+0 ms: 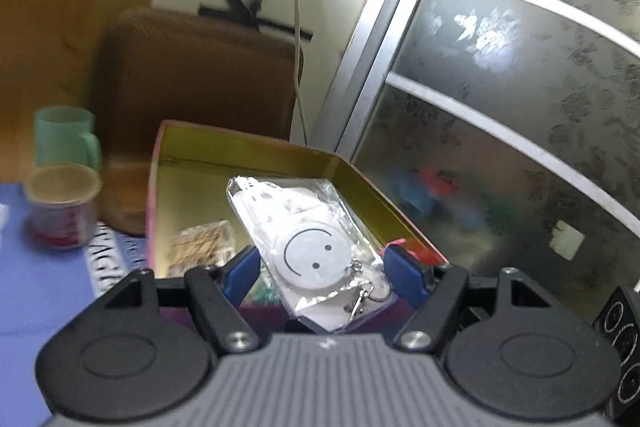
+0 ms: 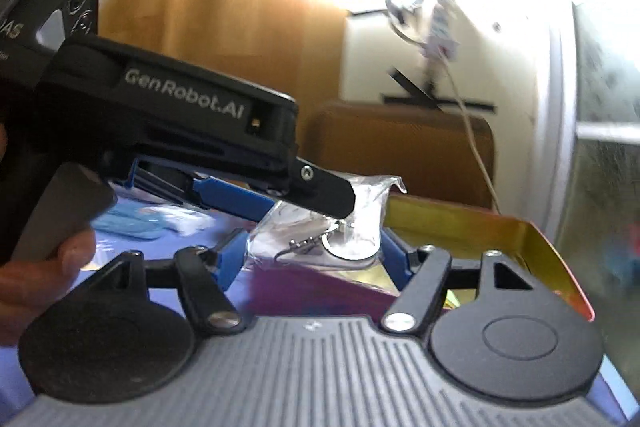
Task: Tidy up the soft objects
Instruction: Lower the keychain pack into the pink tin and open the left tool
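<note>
A clear plastic packet holds a white round smiley-face keychain. My left gripper is shut on the packet, and its blue fingers press the packet's sides. It hangs over the near edge of an open tin box, gold inside and pink outside. A patterned item lies in the box. In the right wrist view the left gripper reaches in from the left with the packet. My right gripper stands open just behind it. No right finger shows on the packet in the left wrist view.
A green mug and a red-and-white cup stand left of the box on a blue cloth. Behind are a brown cushion, a hanging white cable and a frosted sliding door. A hand holds the left gripper.
</note>
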